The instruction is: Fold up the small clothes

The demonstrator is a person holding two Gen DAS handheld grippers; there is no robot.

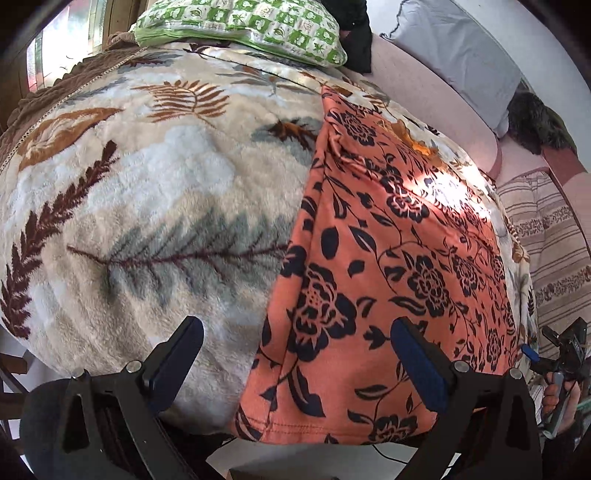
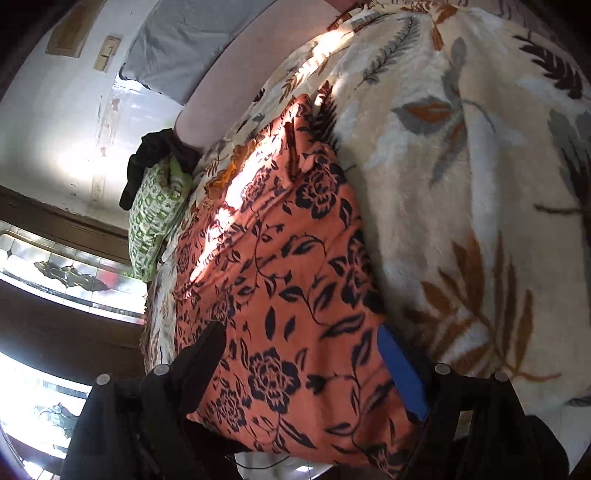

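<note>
I see a bed under a leaf-print blanket (image 1: 155, 192); the orange floral garment (image 1: 388, 258) lies flat at its three o'clock side; my left gripper (image 1: 295, 354) and right gripper (image 2: 306, 373) both hang spread, empty, above it.

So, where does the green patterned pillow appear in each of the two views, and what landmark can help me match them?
Left wrist view: the green patterned pillow lies at the top centre, at the far end of the bed.
Right wrist view: it is at the middle left, seen edge-on, beside the orange floral garment.
Shared landmark: the orange floral garment spread on the leaf-print blanket.
</note>
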